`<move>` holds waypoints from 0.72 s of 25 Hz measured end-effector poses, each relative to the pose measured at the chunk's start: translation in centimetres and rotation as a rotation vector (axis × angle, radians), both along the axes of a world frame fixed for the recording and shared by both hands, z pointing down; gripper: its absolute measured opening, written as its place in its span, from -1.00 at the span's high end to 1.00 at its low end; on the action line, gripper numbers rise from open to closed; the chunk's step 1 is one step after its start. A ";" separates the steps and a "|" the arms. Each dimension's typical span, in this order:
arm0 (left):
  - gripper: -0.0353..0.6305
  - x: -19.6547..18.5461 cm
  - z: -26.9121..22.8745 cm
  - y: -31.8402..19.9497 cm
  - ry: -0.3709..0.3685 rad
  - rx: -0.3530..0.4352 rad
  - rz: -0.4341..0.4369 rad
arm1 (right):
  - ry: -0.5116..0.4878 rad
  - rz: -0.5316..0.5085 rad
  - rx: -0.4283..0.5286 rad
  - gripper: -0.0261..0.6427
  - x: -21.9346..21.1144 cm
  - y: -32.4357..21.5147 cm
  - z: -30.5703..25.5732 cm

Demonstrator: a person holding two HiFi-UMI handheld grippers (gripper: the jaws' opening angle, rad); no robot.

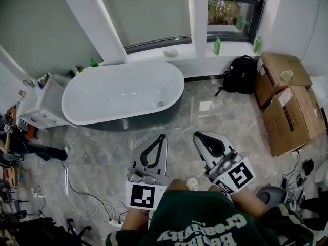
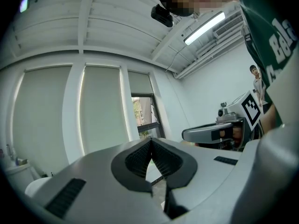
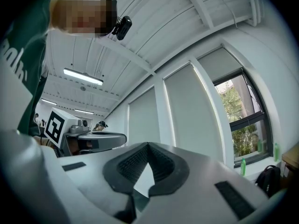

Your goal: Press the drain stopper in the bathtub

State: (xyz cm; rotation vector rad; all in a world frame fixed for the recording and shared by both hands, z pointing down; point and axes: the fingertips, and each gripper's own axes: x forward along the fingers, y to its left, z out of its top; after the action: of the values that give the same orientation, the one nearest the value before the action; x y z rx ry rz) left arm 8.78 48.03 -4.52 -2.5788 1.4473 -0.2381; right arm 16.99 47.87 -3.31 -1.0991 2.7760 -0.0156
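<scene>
Black pads of the left gripper [image 2: 150, 141] press together at the tips, nothing between them. Right gripper [image 3: 148, 146] reads the same: pads closed on each other, empty. Both sit side by side, close in front of the person, over the grey floor [image 1: 225, 119]. Bathtub [image 1: 173, 78] stands well ahead, below the window. Drain stopper [image 1: 161, 104] lies on the tub bottom near its right end, untouched. Backpack [image 1: 241, 75] and 2 boxes [image 1: 293, 118] lie to the right.

Shirt [image 1: 205, 225] lettering and box [image 1: 288, 118] labels cannot be read. Left tool [image 1: 163, 136] and right tool [image 1: 196, 134] each bear a black square marker.
</scene>
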 end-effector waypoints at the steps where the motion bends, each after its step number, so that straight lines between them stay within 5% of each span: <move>1: 0.87 0.1 -0.1 0.1 0.008 -0.003 0.000 | -0.002 0.001 0.002 0.88 0.1 0.1 0.0; 18: 0.87 -0.5 -0.5 -1.0 -0.055 0.061 -0.040 | -0.013 -0.068 0.041 0.88 -1.1 -1.6 -0.2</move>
State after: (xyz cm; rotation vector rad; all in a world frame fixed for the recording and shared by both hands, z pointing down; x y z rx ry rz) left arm 8.25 47.07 -5.05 -2.4771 1.4650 -0.2645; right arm 15.85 46.31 -3.54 -0.9919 2.7882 0.0257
